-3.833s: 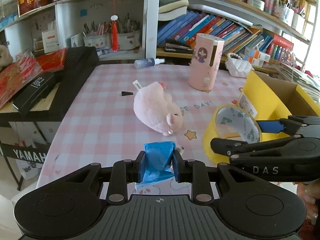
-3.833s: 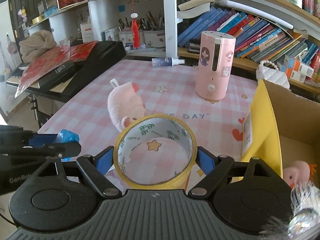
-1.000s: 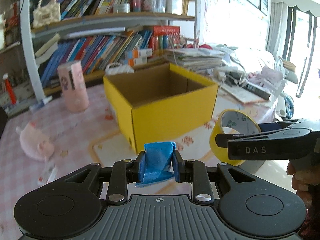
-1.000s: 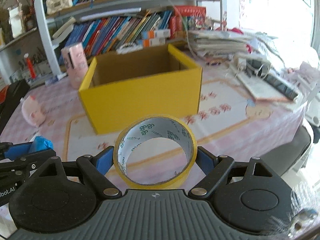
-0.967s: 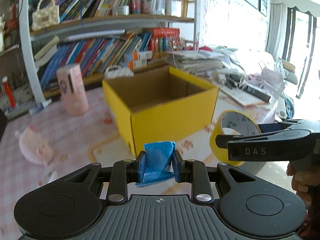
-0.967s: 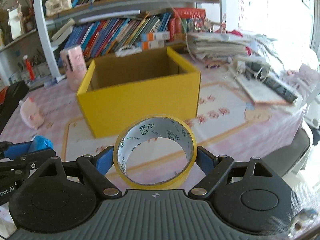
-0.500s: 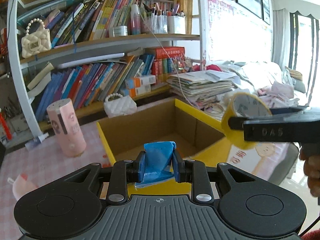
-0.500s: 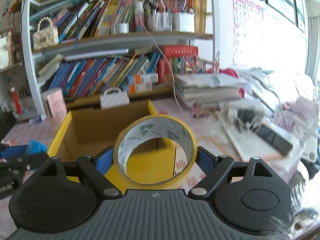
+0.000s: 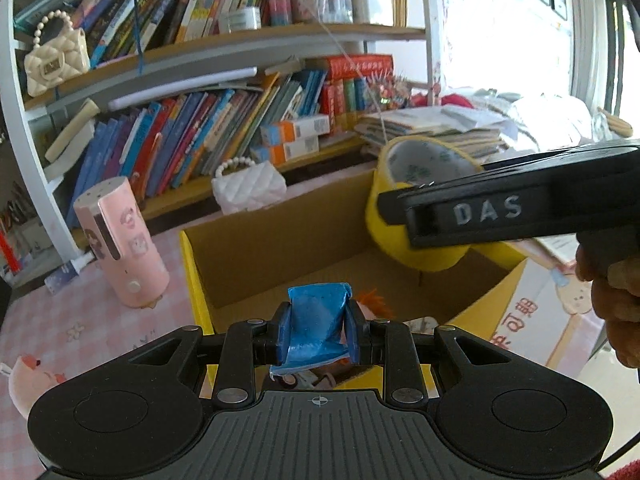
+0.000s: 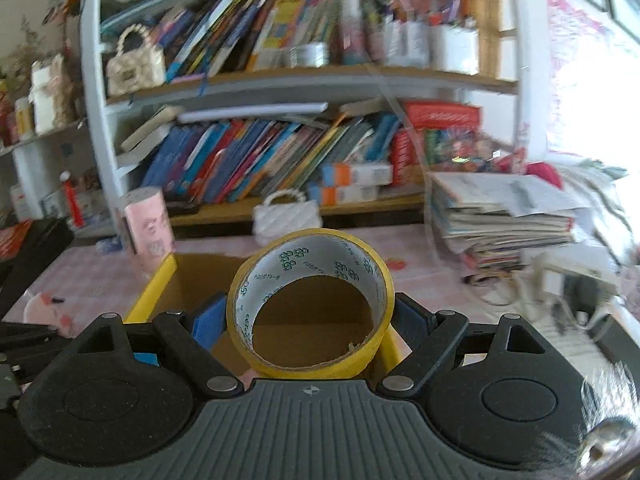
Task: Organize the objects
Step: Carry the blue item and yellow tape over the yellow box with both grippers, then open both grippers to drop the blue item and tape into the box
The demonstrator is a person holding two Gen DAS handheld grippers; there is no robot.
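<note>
Overhead, the right gripper pinched the yellow tape roll, its hole facing forward, directly above the open yellow box, while the left gripper, squeezing a blue packet, hung just below over the near wall.

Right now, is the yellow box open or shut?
Open. The yellow box has no lid over it, and its brown inside shows below the blue packet and tape roll.
</note>
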